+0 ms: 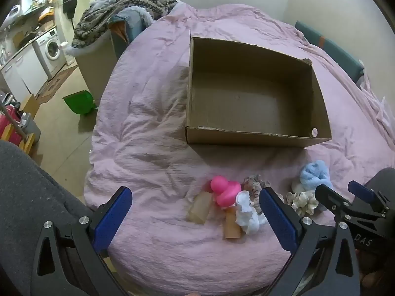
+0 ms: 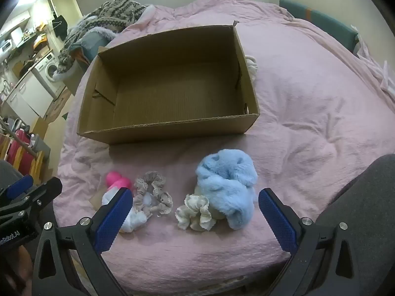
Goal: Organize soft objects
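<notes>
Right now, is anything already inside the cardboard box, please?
No, the cardboard box shows only bare floor; the blue plush lies outside on the pink bedspread.

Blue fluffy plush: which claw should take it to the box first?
Right, probably. The blue fluffy plush lies just ahead of the open right claw, between its fingers. The left claw faces the pink rubber duck instead. The cardboard box is empty.

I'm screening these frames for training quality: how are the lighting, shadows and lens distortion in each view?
Left wrist view: dim, pinkish indoor light; the cardboard box casts a soft shadow toward the camera across the pink duvet; strong fisheye bending and a dark corner vignette. Right wrist view: same soft light, box interior shaded, blue plush sharp, edges curved and slightly smeared.
</notes>
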`<action>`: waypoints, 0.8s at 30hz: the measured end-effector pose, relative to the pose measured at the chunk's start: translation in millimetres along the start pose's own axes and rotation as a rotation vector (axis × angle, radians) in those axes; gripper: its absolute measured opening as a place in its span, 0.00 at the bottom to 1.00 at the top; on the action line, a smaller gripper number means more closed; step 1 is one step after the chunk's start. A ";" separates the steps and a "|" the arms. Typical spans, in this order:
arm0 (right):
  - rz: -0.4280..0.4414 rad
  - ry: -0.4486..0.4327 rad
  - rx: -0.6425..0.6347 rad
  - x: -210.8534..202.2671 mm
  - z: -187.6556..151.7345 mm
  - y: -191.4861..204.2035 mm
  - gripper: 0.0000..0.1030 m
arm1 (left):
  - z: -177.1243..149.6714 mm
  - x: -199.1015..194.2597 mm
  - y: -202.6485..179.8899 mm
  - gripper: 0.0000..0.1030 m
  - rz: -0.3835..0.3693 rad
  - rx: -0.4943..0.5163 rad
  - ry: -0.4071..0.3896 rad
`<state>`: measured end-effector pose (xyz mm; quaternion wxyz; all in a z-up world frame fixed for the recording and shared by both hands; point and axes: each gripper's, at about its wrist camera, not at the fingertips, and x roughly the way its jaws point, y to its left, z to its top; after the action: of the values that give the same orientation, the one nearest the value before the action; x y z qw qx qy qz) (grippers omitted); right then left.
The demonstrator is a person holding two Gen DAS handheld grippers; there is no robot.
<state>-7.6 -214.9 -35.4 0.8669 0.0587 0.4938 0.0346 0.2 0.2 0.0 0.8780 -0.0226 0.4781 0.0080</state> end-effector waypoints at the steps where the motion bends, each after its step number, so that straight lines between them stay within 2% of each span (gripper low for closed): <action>1: 0.003 -0.001 0.001 -0.1 0.0 0.0 1.00 | 0.0 -0.1 0.0 1.00 -0.001 0.001 0.000; 12: 0.007 -0.002 0.003 -0.3 -0.1 -0.3 1.00 | -1.1 6.4 10.0 1.00 0.000 0.002 0.004; 24: 0.009 0.001 0.005 -0.3 -0.2 -0.6 1.00 | -1.6 4.7 3.7 1.00 0.006 -0.004 0.006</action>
<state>-7.9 -215.5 -35.3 0.8664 0.0629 0.4939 0.0372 1.2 3.8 -4.9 0.8766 -0.0227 0.4806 0.0115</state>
